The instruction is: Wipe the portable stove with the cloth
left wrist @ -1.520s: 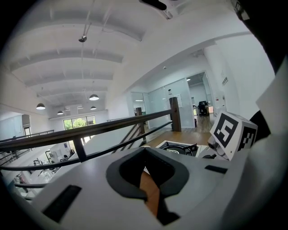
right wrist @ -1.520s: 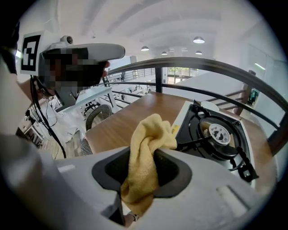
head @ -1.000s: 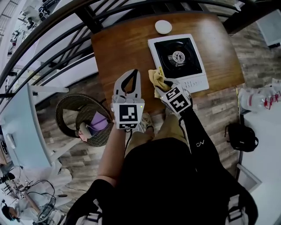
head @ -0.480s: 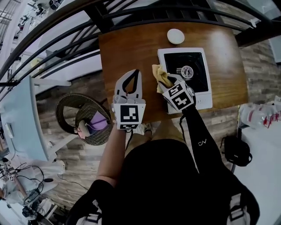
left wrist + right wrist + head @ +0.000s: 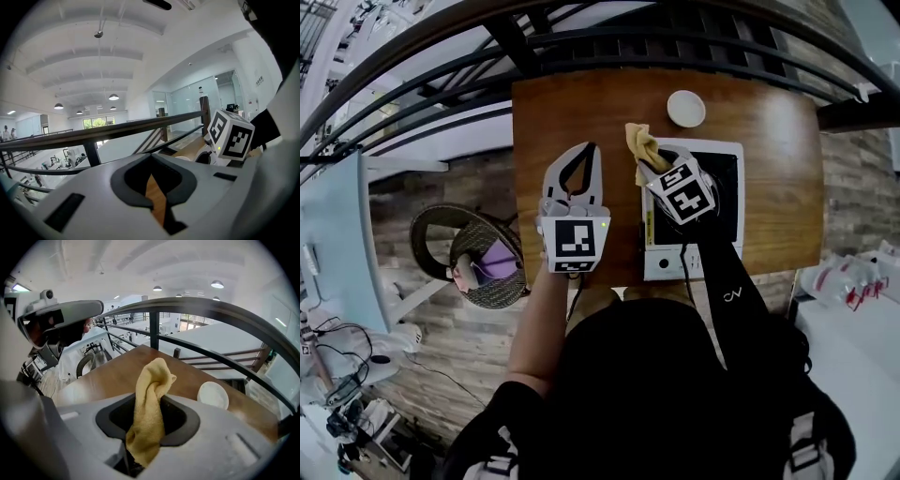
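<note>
Jaws of the right gripper [image 5: 651,167] pinch a crumpled yellow cloth [image 5: 639,142] at the far left corner of the white, black-topped portable stove [image 5: 667,264] on a brown wooden table [image 5: 562,108]; from the head view, whether cloth meets stove is unclear. A small round white dish [image 5: 685,108] sits just beyond the stove.

Left gripper view: the left gripper [image 5: 154,190] is pressed together on nothing, wood showing below.

Right gripper view: the cloth stands up from the clamped jaws, dish to its right.
</note>
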The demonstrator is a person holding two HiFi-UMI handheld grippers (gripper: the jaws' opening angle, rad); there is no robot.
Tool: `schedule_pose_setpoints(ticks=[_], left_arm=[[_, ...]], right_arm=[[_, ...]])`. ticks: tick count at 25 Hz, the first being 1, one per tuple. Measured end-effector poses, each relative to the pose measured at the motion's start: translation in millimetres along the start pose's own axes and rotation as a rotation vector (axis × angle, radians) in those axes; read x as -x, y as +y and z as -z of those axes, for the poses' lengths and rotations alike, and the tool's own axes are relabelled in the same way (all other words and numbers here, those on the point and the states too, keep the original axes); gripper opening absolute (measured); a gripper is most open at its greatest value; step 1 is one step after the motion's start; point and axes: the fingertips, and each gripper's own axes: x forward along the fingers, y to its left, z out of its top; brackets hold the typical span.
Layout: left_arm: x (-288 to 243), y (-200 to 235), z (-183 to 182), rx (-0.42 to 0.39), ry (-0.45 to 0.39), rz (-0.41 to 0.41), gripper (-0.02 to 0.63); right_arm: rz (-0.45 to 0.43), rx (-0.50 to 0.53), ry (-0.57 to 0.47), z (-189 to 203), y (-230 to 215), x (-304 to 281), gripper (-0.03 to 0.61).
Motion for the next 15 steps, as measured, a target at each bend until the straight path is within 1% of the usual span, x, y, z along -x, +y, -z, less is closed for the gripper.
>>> schedule_pose_setpoints(ticks=[3, 7, 10, 15], left_arm=[[-9, 8, -2, 0.005, 0.007, -0.015, 0.006], [-11, 14, 5, 0.015, 0.018, -0.027, 0.006], [-10, 19, 9, 0.016, 0.019, -0.027, 0.006], [3, 19, 10, 0.016, 0.012, -0.008, 0.006]], right_arm=[[-0.023, 0.016, -0.01, -16, -5, -9, 0.127], [-0.037, 0.039, -0.002, -19, -1, -15, 0.127], [-0.024, 0.035, -0.022, -20, -1, -16, 0.127], [0.002, -0.002, -0.055, -23, 4, -2, 0.127]])
